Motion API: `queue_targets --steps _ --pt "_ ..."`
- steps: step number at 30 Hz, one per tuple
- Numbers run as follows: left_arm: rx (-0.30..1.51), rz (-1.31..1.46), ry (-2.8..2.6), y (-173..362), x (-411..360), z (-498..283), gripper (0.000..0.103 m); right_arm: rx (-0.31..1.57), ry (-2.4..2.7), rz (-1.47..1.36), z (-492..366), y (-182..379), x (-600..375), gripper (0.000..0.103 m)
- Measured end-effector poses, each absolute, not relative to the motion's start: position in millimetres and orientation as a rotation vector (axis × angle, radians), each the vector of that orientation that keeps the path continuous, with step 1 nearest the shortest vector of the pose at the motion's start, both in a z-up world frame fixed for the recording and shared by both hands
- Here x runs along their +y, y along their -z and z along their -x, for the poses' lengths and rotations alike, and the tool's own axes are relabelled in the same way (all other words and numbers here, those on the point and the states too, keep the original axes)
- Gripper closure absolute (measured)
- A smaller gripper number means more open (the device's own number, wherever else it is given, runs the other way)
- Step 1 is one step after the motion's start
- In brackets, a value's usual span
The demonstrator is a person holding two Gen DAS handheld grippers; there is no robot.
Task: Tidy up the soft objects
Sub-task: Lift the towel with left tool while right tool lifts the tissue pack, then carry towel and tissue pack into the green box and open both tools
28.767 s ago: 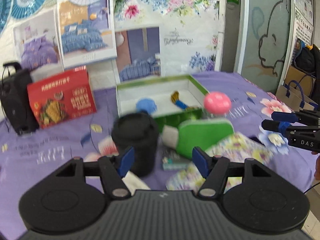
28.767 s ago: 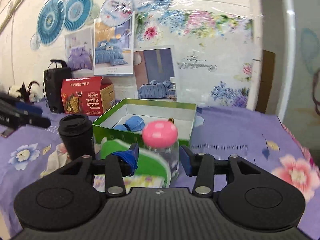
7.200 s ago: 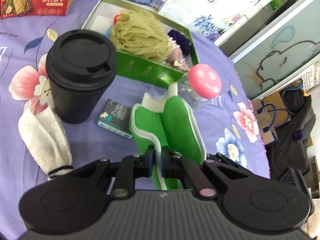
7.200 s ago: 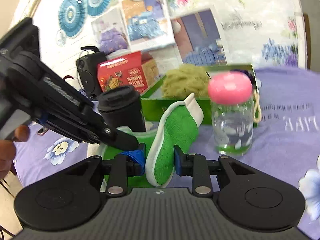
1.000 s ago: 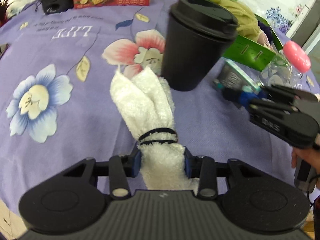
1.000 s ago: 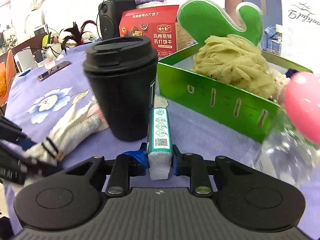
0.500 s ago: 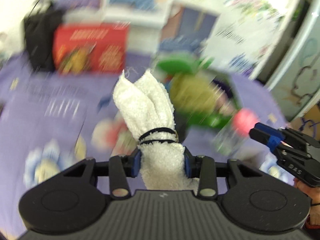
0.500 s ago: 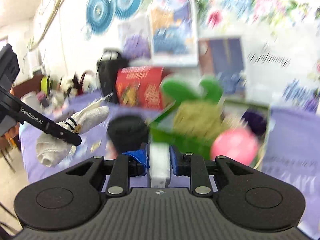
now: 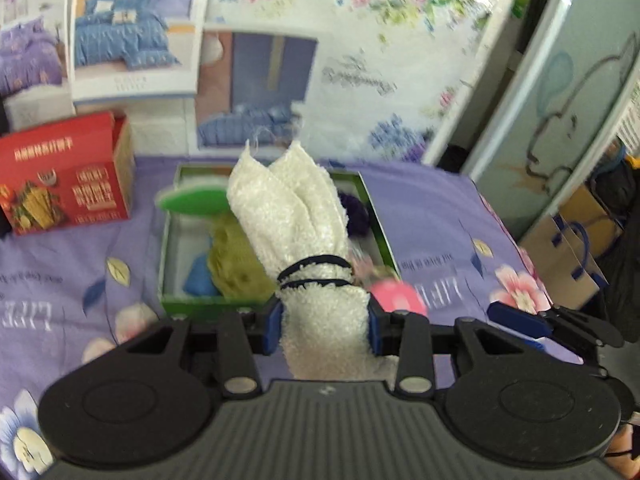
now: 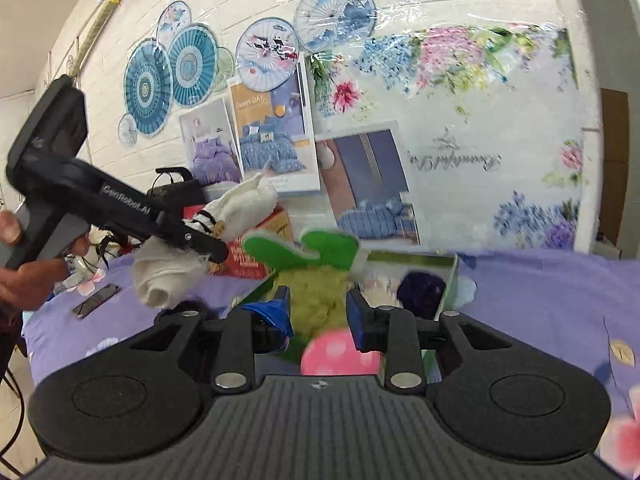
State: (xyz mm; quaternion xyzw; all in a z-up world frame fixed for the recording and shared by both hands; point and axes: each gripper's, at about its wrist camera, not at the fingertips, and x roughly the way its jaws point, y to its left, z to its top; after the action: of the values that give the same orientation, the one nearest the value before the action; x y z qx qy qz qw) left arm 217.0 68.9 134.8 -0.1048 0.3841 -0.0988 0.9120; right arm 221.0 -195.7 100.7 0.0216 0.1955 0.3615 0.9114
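We are in the middle of putting soft things away in the green box (image 9: 384, 232). Our left hand-held gripper (image 9: 325, 326) is closed on the white towel roll (image 9: 304, 240), the one tied with two black bands. Its blue pads press on both sides of the thick end, and the roll sticks up in the air, up off the purple cloth (image 9: 432, 216) that covers the worktop. In the right wrist view the roll (image 10: 224, 216) hangs high to the left, in front of the red carton (image 10: 276, 220), not over the box yet.

The box sits far from us in the middle of the worktop. It already holds a yellow-green fluffy thing (image 9: 236, 256), a green mitt (image 9: 192, 202) leaning at the far left end, a small blue thing (image 9: 198, 276) and a dark purple ball (image 9: 356, 212). A jar with a pink lid (image 9: 396, 300) stands just near the box's near right corner.

Our right hand-held gripper (image 10: 318, 312) is opening its jaws, and we see nothing between them. It points at the box from the near side, above the pink lid (image 10: 340, 354).

Next, we think the towel roll has to go forward until it is over the box. There looks to be free room on the left side, between the mitt and the blue thing, so we would aim there. Then we lower it and let the left jaws open. We should keep clear of the jar so we do not knock it over.
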Motion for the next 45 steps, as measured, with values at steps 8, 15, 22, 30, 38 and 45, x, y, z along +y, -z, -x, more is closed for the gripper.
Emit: queue_targets --steps 8,15,22,30,38,45 --pt "0.94 0.131 0.237 -65 58 -149 0.065 0.628 -0.503 -0.021 -186 -14 -204 0.083" --pt "1.124 0.073 0.126 31 60 -142 0.064 0.653 -0.52 0.206 -197 13 -170 0.077" --pt "1.071 0.036 0.128 35 59 -137 0.045 0.796 -0.688 0.419 -204 23 -142 0.068" --pt "1.055 0.04 0.138 35 55 -138 0.034 0.892 -0.677 0.34 -224 23 -143 0.058" --pt "1.046 0.044 0.141 36 55 -136 0.03 0.883 -0.618 0.359 -218 25 -135 0.054" --pt "1.046 0.047 0.144 37 52 -135 0.02 0.879 -0.609 0.361 -218 25 -132 0.052"
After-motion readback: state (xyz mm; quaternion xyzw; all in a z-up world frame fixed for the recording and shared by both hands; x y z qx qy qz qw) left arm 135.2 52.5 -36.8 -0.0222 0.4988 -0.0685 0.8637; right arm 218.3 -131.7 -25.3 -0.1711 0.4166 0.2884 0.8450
